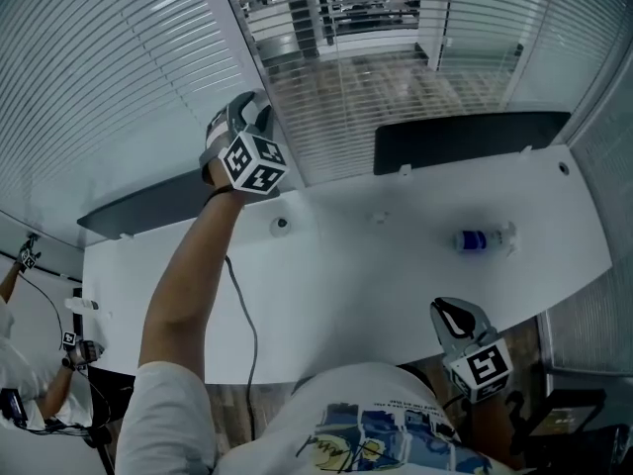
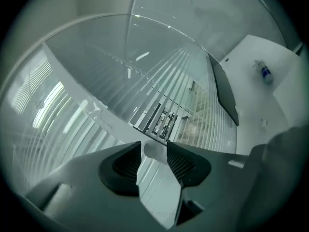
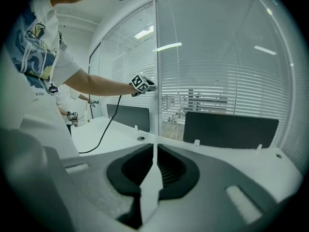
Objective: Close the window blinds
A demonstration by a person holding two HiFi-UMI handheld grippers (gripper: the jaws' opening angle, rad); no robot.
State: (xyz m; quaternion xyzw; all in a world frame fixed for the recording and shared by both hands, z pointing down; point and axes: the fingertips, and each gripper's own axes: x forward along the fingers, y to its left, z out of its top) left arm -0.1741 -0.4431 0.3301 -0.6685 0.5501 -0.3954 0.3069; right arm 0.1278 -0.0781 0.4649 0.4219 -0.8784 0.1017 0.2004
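Far L, past the desk [image 1: 396, 295]'s L end, a 2nd person [image 1: 15, 359] stands w/ small grippers of their own. Above the desk's far edge, L gripper [image 1: 249, 107] is raised on an outstretched arm, up against the post [image 1: 229, 28] btwn two panes. A cable [image 1: 242, 315] runs down beside that arm and over the desk's near edge.

The left gripper view shows its jaws wide apart, w/ the tip of a white wand [image 2: 153, 151] btwn them, close to both pads. Can't tell if either pad touches it.

Blinds [image 1: 386, 67] hang behind the desk's far edge. Slats L of the post look near shut. Slats R of it are tilted open enough to show a room beyond.

Two dark panels [image 1: 465, 139] stand along the desk's far edge, one each side of the post. A grommet [image 1: 282, 224] sits in the desk just below L gripper.

A bottle [image 1: 477, 239] w/ blue label lies on its side toward the desk's R end.

R gripper [image 1: 453, 313] is at the desk's near edge, R side, low by the person's shirt. Its jaws are almost together w/ only a thin slit and nothing in it, pointing across the desk at the window.
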